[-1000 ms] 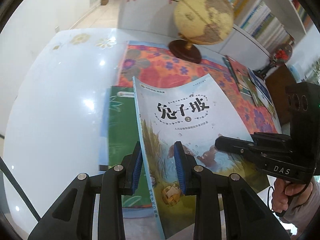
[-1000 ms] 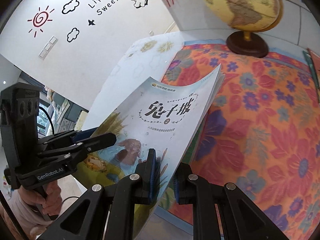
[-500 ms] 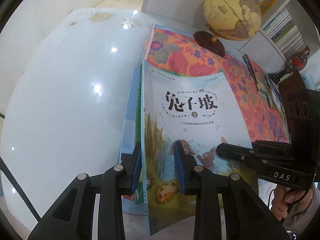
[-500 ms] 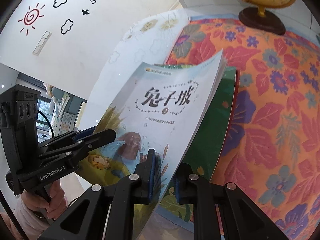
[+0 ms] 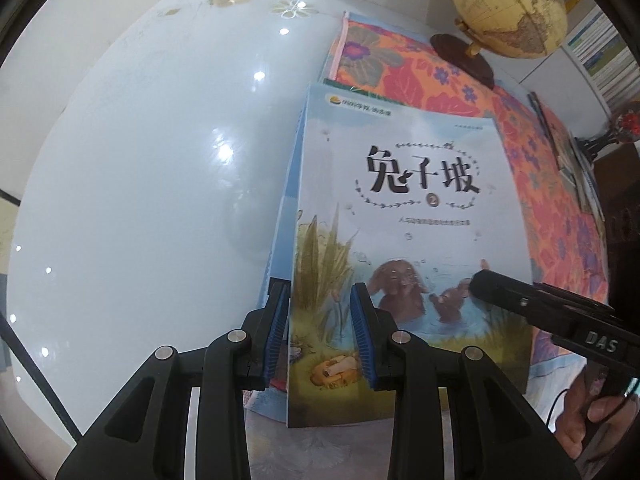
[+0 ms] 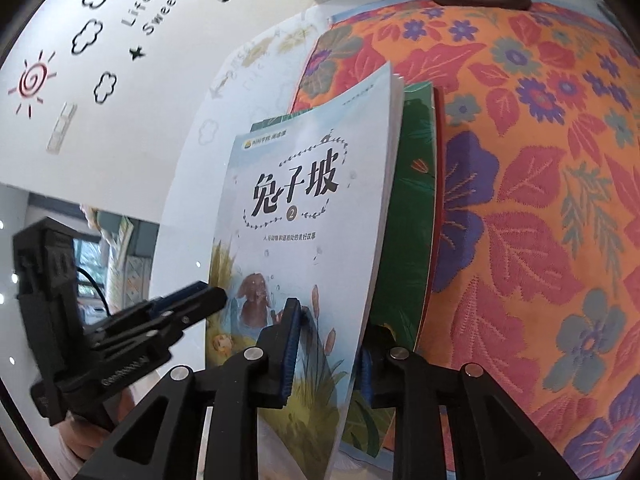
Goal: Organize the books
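Observation:
A light blue picture book (image 5: 400, 240) with a black Chinese title and rabbits on its cover lies nearly flat on a stack that includes a green book (image 6: 412, 200). My left gripper (image 5: 320, 336) grips its near left edge by the spine. One pad sits under the cover and one on top, and the jaws are just opening. My right gripper (image 6: 328, 354) straddles the near right edge of the book (image 6: 304, 220). Its jaws are opening and its pads stand apart from the pages. Each gripper shows in the other's view: the right (image 5: 500, 288), the left (image 6: 200, 300).
The stack sits where the glossy white table (image 5: 140, 200) meets an orange floral cloth (image 6: 540, 160). A globe (image 5: 508, 8) on a dark wooden base stands at the back. More books (image 5: 568, 152) lie along the cloth's right edge. A bookshelf (image 5: 608, 52) stands behind.
Both grippers have sunk with the blue book, which has gone from tilted in the air to lying over the green book. The right jaws have widened.

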`<state>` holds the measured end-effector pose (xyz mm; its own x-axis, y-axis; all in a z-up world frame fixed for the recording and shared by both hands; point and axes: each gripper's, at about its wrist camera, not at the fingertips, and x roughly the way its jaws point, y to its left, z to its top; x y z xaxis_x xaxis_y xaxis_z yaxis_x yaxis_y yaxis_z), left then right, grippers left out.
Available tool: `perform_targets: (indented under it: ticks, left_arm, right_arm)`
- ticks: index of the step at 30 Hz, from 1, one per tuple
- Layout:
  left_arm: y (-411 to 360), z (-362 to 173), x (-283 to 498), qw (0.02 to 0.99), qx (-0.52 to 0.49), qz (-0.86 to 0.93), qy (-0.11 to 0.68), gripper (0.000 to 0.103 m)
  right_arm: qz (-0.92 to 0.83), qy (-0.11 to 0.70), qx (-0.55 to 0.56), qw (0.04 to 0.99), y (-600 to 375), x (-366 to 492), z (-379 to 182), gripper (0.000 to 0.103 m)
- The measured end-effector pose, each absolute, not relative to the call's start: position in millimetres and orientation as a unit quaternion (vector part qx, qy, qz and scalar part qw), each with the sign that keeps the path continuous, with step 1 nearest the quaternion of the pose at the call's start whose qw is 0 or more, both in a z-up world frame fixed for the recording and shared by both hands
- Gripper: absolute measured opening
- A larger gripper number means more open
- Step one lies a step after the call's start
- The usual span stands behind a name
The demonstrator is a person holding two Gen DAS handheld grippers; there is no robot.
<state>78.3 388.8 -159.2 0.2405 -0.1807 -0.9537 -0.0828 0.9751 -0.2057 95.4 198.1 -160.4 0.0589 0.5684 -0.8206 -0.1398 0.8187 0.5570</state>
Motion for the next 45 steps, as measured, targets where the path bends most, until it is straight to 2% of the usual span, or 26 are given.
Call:
perform_targets:
  ticks: [3,5,6,26,34,40,45]
  left_arm:
    - [387,-155,78,0.785,-0.092,-0.014,0.612,0.029]
    - [386,-152,78,0.789,-0.085,-0.005,0.609,0.033]
    - [386,-151,78,0.79,-0.085,-0.004,0.607,0.035]
    - [344,-145,79,0.786,-0.087,0.001,0.612,0.036]
    - [289,-139,88,0.785,-0.068,-0.04,0.615,0.036]
    - [228,-137,95,0.784,-0.038,-0.08,0.615,0.038]
    - [166,-144,99,0.774,-0.006,-0.12,0.622,0.04]
  right_arm:
    - [0.257,0.636,0.185,0.703,193,93,-159,0.037]
    - [0.256,0.633,0.197,0.704,188,91,-156,0.054]
    - [0.25,0.633,0.196,0.706,186,90,-154,0.056]
    - [0.212,0.645,0.206,0.705,125,87,-153,0.056]
    - [0.162,0.637,0.202,0.726,65,79,-149,0.056]
    - [0.1,0.629,0.144,0.757,19,71,-146,0.057]
    - [0.068,0.633,0.182,0.749,-41,64,-155,0.058]
